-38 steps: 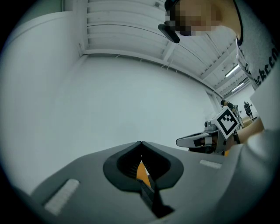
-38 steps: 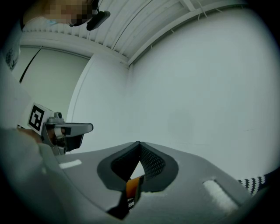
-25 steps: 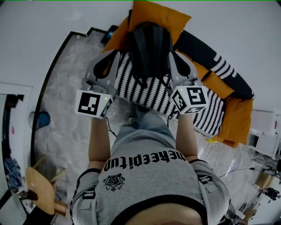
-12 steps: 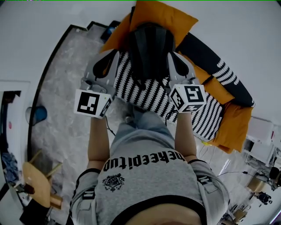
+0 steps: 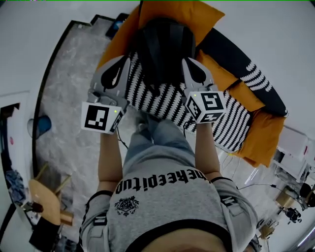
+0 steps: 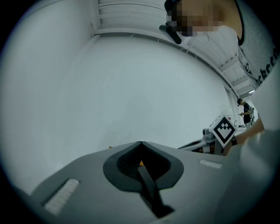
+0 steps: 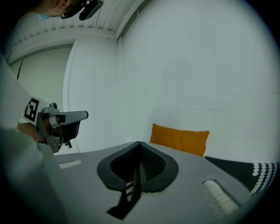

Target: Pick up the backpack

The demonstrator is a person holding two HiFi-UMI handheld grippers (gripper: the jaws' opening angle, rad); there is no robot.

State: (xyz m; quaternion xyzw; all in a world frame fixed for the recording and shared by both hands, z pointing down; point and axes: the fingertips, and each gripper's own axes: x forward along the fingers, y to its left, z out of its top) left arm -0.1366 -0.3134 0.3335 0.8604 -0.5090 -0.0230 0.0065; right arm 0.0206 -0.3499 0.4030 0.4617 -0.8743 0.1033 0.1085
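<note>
A black backpack [image 5: 162,47] stands upright on a sofa with a black-and-white striped cover [image 5: 162,101], leaning against an orange cushion [image 5: 172,12]. My left gripper [image 5: 125,60] points along the backpack's left side, jaws shut with nothing between them. My right gripper [image 5: 186,61] lies close by the backpack's right side, also shut and empty. In the left gripper view the jaws [image 6: 141,143] meet in front of a white wall. In the right gripper view the shut jaws [image 7: 139,143] point toward the orange cushion [image 7: 179,139]. The backpack shows in neither gripper view.
More orange cushions [image 5: 263,135] and a black striped cushion [image 5: 246,71] lie along the sofa to the right. A marble floor [image 5: 69,93] spreads at the left, with a wooden chair [image 5: 42,197] and a blue object [image 5: 43,125]. Stands and cables [image 5: 290,197] are at the right.
Both grippers have come a little lower and further forward beside the backpack. Both stay shut; the backpack has not moved on the sofa.
</note>
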